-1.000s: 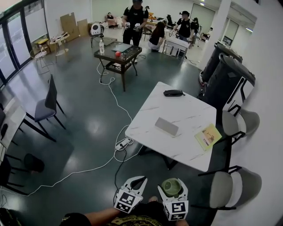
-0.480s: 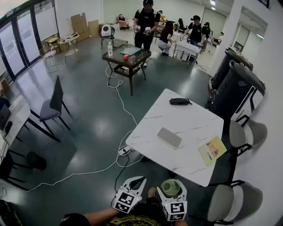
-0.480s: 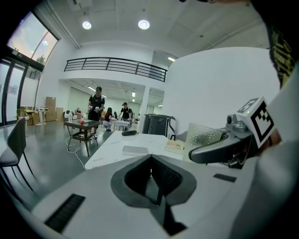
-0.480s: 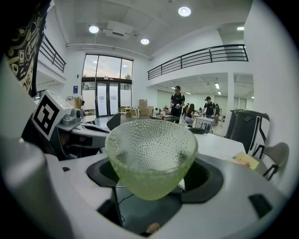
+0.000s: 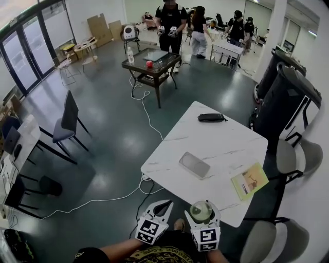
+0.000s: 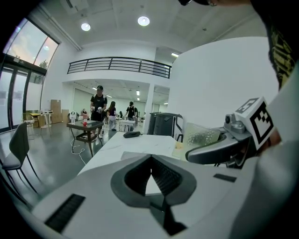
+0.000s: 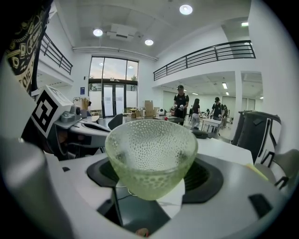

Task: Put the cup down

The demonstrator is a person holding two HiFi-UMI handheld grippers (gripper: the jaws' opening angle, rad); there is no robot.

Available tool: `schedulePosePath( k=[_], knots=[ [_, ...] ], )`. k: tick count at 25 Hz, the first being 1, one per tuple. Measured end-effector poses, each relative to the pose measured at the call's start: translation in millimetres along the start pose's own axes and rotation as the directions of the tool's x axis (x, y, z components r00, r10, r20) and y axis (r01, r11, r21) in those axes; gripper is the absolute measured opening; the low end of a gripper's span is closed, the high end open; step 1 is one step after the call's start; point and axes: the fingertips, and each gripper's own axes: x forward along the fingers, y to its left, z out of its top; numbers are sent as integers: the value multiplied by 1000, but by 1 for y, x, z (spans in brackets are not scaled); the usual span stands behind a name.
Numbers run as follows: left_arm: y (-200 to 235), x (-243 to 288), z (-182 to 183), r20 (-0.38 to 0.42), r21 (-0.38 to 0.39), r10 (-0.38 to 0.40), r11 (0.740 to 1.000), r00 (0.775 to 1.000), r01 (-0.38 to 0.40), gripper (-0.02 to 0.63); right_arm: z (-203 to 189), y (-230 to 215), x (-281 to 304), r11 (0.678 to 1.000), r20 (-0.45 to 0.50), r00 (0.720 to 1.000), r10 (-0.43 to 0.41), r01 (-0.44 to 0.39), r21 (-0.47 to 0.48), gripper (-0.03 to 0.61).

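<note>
A pale green dimpled glass cup (image 5: pixel 201 210) (image 7: pixel 150 154) sits upright between the jaws of my right gripper (image 5: pixel 201 212) (image 7: pixel 152 176), which is shut on it. In the head view the cup hangs just off the near edge of the white marble table (image 5: pixel 221 141). My left gripper (image 5: pixel 160 209) (image 6: pixel 151 164) is beside it on the left, shut with nothing in it. The left gripper view shows the cup (image 6: pixel 201 136) and the right gripper (image 6: pixel 219 149) off to its right, with the table (image 6: pixel 140 140) ahead.
On the table lie a grey flat device (image 5: pixel 194 165), a black case (image 5: pixel 211 117) and a yellow booklet (image 5: pixel 250 181). Grey chairs (image 5: pixel 300 154) stand at its right side. A white cable (image 5: pixel 149 120) runs over the floor. People (image 5: pixel 171 15) stand by a far coffee table (image 5: pixel 151 59).
The view has closed in on the table: its near edge now lies right by the grippers. Both grippers hold the same pose, the cup still in the right one.
</note>
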Motion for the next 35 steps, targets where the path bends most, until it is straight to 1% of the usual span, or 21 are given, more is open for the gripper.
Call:
schedulePosePath(
  k=[6,12,19,24,29,35],
  knots=[
    [-1,36,20,12,11,54,998,998,-54,9,9,-43,18,999,20,999,34,-34,-23,379],
    [-4,59,27,5,16,91,996,996,-91,9,15,-70,34,997,41,996,73,-72,-34,379],
    [6,72,28,-7,18,106,994,994,-106,9,19,-89,52,997,44,997,63,-61,-44,379],
    [16,92,26,-22,9,81,997,996,-81,9,19,-97,71,998,33,998,51,-49,-47,379],
    [27,116,25,-48,17,30,999,998,-29,9,16,-103,92,1000,9,1000,22,-22,-20,379],
    [48,153,22,-73,20,-7,1000,997,9,9,14,-116,129,1000,-8,1000,-11,12,1,379]
  ],
)
